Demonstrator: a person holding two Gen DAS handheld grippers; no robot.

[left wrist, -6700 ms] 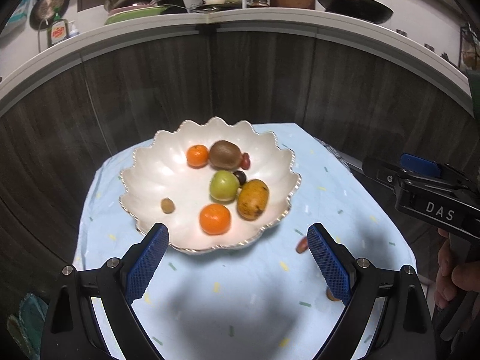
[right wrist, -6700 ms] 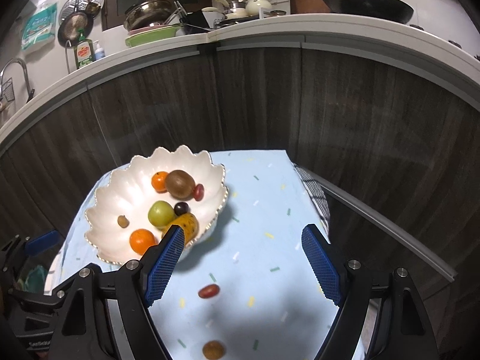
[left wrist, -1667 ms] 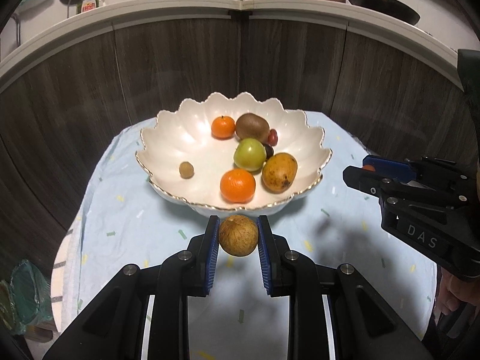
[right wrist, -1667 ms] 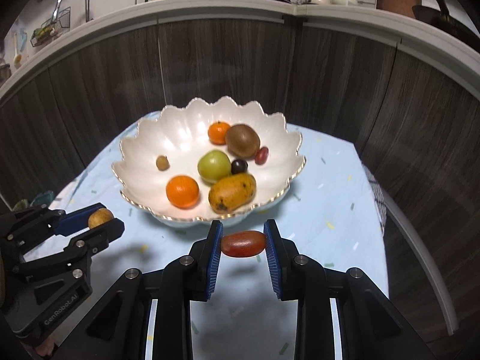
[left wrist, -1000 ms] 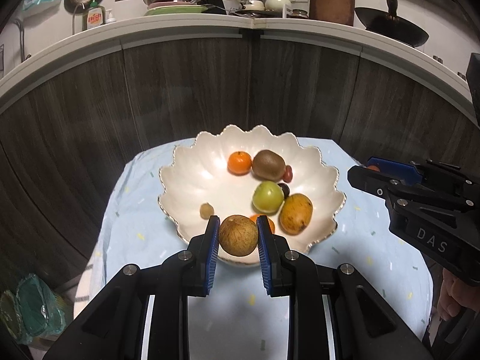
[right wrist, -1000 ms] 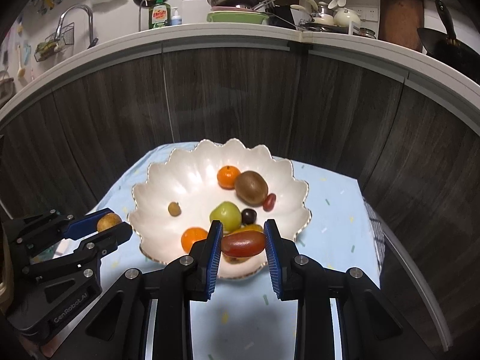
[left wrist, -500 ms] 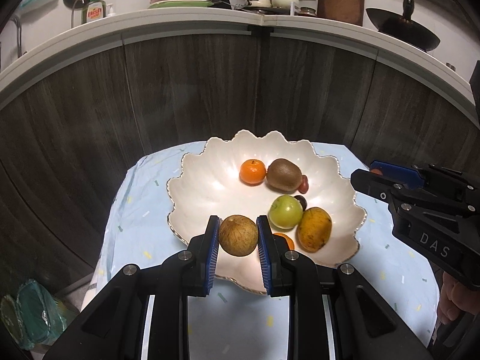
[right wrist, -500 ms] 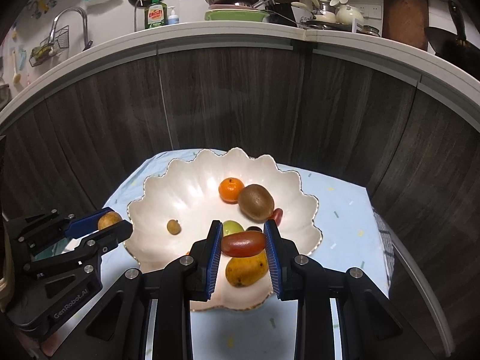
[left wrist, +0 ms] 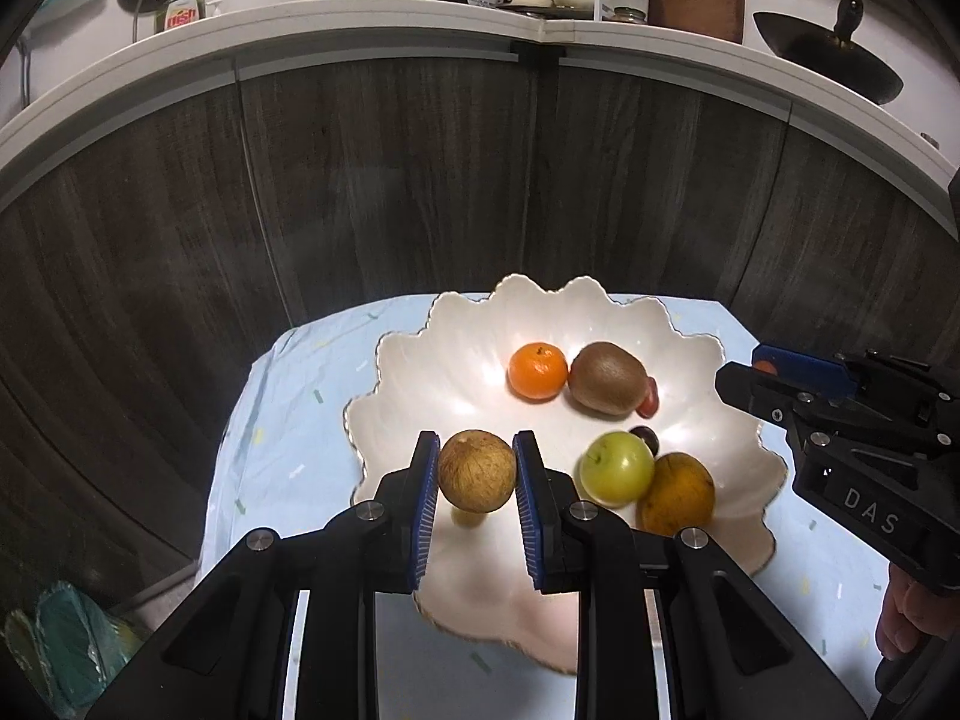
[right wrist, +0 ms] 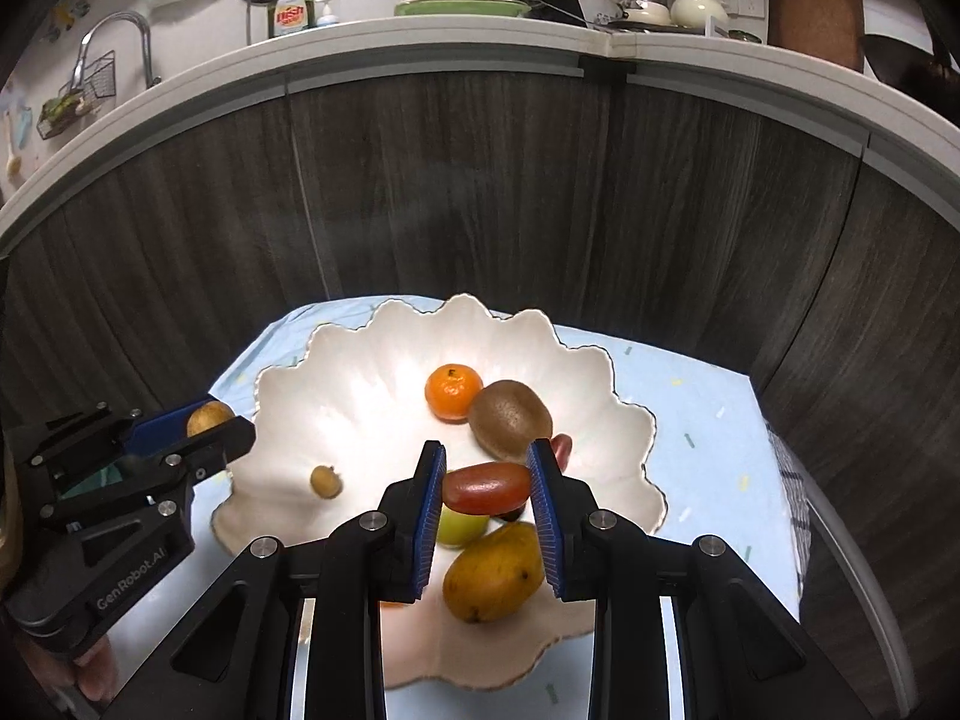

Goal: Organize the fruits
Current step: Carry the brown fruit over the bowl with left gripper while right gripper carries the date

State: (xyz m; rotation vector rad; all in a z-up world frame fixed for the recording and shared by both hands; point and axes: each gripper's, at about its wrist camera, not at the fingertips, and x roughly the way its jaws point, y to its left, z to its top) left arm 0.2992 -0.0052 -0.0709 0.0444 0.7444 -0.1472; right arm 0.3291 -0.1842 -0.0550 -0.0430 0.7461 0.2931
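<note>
A white scalloped bowl [left wrist: 432, 372] [right wrist: 360, 384] stands on a light blue cloth. It holds an orange tangerine [left wrist: 537, 370] [right wrist: 453, 391], a kiwi [left wrist: 607, 377] [right wrist: 510, 419], a green apple [left wrist: 616, 468], a mango [left wrist: 677, 493] [right wrist: 492, 579], a dark grape [left wrist: 645, 437] and a small tan fruit [right wrist: 326, 481]. My left gripper [left wrist: 477, 473] is shut on a round tan fruit [left wrist: 477, 470] above the bowl's left part. My right gripper [right wrist: 487, 487] is shut on a red oblong fruit [right wrist: 487, 487] above the bowl's middle.
The blue cloth [left wrist: 270, 438] [right wrist: 708, 420] covers a small table in front of a dark wooden counter wall [left wrist: 390, 192]. A teal object [left wrist: 66, 654] lies low at the left. Kitchenware stands on the counter top above.
Both grippers have moved forward over the bowl with their fruits still held. The bowl now sits closer and lower in both views.
</note>
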